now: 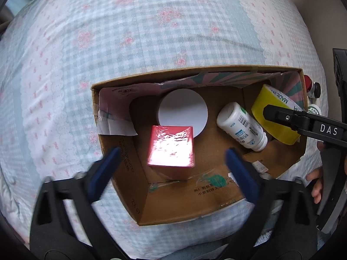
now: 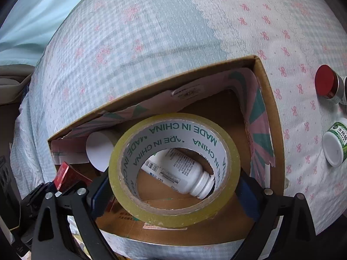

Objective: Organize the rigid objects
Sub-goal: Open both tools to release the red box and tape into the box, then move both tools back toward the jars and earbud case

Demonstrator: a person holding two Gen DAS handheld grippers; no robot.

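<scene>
I see the open brown cardboard box [image 1: 121, 149] on the gingham quilt [image 1: 130, 43]. My right gripper [image 2: 173, 186] clamps the yellow-edged packing tape roll [image 2: 173, 214] over its right end. My left gripper [image 1: 171, 164] gapes wide, empty, above the shiny red carton [image 1: 171, 147] standing inside.

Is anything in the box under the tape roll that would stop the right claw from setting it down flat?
Yes. The tape roll, gripped by the right claw, hangs over the white bottle lying on its side on the cardboard box floor; the bottle shows through the roll's hole.
</scene>
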